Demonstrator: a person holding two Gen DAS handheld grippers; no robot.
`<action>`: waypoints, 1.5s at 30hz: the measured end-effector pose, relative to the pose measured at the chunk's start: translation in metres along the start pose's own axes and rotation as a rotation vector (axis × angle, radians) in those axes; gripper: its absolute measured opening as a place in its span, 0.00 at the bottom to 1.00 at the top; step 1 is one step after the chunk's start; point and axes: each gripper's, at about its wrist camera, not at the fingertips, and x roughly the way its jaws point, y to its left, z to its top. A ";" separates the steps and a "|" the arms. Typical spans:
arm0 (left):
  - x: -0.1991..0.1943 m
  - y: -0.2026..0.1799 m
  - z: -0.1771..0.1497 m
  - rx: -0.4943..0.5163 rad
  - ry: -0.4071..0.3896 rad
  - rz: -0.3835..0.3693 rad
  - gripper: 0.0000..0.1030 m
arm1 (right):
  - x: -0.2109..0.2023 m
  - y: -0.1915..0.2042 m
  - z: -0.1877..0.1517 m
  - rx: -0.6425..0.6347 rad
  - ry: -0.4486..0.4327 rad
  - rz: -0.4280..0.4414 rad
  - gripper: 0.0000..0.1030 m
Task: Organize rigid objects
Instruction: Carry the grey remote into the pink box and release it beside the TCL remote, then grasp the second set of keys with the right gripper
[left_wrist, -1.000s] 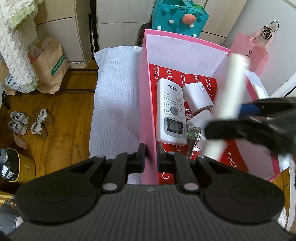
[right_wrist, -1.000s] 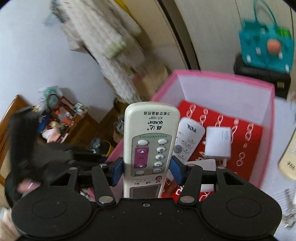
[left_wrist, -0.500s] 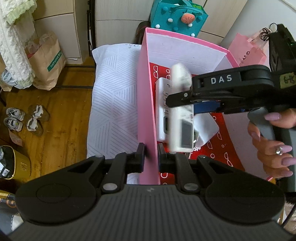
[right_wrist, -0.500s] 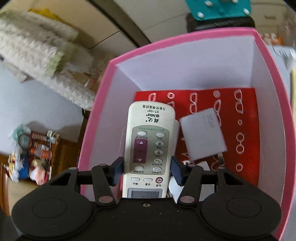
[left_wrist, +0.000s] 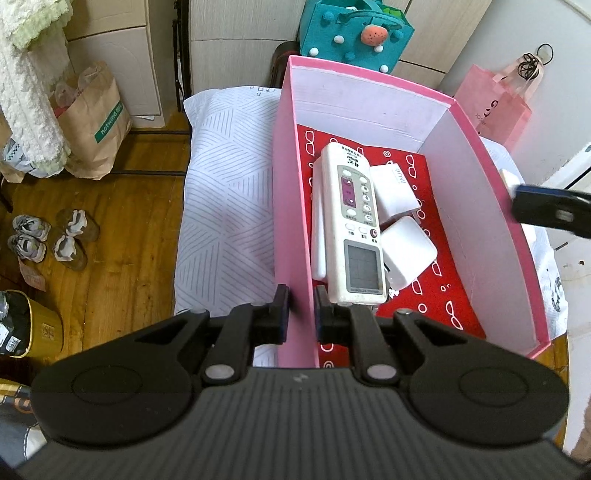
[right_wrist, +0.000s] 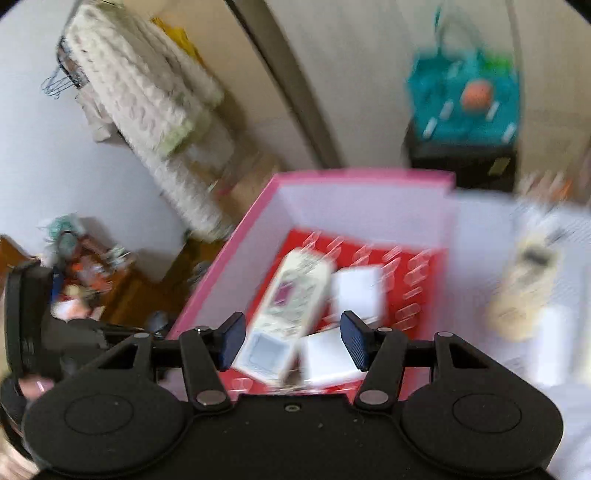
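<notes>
A pink box (left_wrist: 480, 155) with a red patterned floor stands on a white striped cloth. My left gripper (left_wrist: 298, 310) is shut on the box's left wall. A white remote with a purple panel (left_wrist: 352, 221) lies in the box on top of another white remote, beside two white chargers (left_wrist: 406, 247). My right gripper (right_wrist: 291, 339) is open and empty above the box's near side; the remote (right_wrist: 288, 314) and the box (right_wrist: 236, 254) show blurred below it. One of its fingers (left_wrist: 546, 210) shows at the right in the left wrist view.
A beige remote (right_wrist: 524, 291) lies on the cloth right of the box. A teal felt bag (left_wrist: 354, 33) stands behind the box and a pink paper bag (left_wrist: 495, 107) at the back right. Shoes (left_wrist: 48, 240) and a brown paper bag (left_wrist: 96, 122) sit on the wooden floor at left.
My right gripper lowered the purple-panel remote into the box, opened and let it go, then pulled back to the right. My left gripper has kept its hold on the box wall.
</notes>
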 end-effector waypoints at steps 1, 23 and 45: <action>0.000 0.000 -0.001 0.000 -0.002 0.002 0.12 | -0.014 -0.004 -0.005 -0.016 -0.023 -0.023 0.60; -0.005 -0.005 -0.007 -0.045 -0.029 0.029 0.11 | -0.015 -0.119 -0.114 -0.171 -0.085 -0.151 0.60; -0.004 -0.004 -0.005 -0.037 -0.026 0.027 0.11 | 0.014 -0.135 -0.129 -0.121 -0.147 -0.228 0.28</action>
